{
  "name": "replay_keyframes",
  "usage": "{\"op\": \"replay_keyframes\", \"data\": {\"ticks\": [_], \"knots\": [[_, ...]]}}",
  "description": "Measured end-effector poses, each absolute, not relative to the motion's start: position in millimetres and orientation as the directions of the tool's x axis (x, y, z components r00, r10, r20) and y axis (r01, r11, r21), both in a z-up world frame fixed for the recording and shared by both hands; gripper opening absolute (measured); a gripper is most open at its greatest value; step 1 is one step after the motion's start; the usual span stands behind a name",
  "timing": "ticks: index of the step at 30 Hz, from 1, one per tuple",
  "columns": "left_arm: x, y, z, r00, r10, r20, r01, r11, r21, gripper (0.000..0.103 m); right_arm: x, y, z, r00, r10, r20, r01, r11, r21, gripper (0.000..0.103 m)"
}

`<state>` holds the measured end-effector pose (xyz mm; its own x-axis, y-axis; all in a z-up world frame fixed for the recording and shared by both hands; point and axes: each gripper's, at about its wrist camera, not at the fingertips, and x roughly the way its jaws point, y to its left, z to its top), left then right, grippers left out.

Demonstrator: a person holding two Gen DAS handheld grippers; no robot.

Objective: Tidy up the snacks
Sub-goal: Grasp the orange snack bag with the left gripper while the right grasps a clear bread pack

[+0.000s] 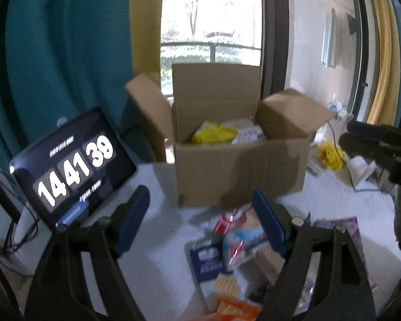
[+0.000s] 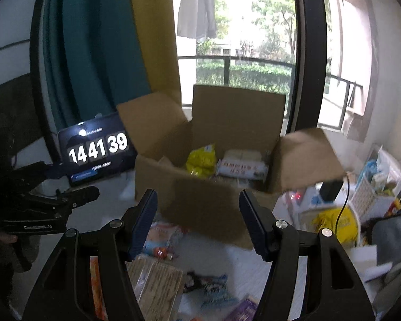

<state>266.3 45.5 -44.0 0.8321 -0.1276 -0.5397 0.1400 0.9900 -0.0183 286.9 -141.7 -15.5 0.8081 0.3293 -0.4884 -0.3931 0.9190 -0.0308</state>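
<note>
An open cardboard box [image 1: 238, 171] [image 2: 208, 203] stands on the white table with its flaps up. Inside lie a yellow snack bag [image 1: 214, 133] [image 2: 200, 160] and a white packet with red print [image 1: 250, 135] [image 2: 242, 168]. Loose snack packs lie in front of the box: a red-and-white pack [image 1: 235, 222], a dark blue pack [image 1: 207, 262], an orange bag [image 1: 238, 310], a brown flat pack [image 2: 157, 283]. My left gripper [image 1: 200, 219] hangs open above these packs with nothing between its fingers. My right gripper [image 2: 197, 219] is open too, in front of the box, empty.
A tablet showing a clock [image 1: 72, 168] [image 2: 99, 148] leans at the left of the box. Clutter with a yellow bag [image 2: 334, 222] and a cable fills the table's right side. Teal and yellow curtains and a balcony window stand behind. The other gripper shows at the frame edges [image 1: 382, 144] [image 2: 40, 206].
</note>
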Motion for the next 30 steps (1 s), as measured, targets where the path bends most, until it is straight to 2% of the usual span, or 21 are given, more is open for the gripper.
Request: {"op": "replay_keyframes", "data": {"ticks": [9, 17, 24, 29, 30], "knots": [[235, 62, -89, 0.773, -0.119, -0.623, 0.11, 0.993, -0.053, 0.08, 278, -141, -62, 0.722, 0.362, -0.59, -0.409, 0.911, 0.058, 0.081], [214, 72, -118, 0.727, -0.121, -0.676, 0.08, 0.993, -0.091, 0.08, 279, -133, -112, 0.592, 0.414, -0.691, -0.412, 0.893, 0.182, 0.083], [209, 78, -133, 0.698, -0.129, -0.705, 0.061, 0.991, -0.121, 0.08, 282, -113, -140, 0.5, 0.419, -0.758, -0.435, 0.878, 0.199, 0.084], [211, 75, -140, 0.677, -0.129, -0.725, 0.062, 0.991, -0.118, 0.08, 282, -107, -145, 0.485, 0.431, -0.761, -0.438, 0.873, 0.216, 0.083], [211, 73, -140, 0.673, -0.129, -0.728, 0.065, 0.991, -0.115, 0.08, 282, -107, -145, 0.486, 0.435, -0.758, -0.438, 0.872, 0.219, 0.08]]}}
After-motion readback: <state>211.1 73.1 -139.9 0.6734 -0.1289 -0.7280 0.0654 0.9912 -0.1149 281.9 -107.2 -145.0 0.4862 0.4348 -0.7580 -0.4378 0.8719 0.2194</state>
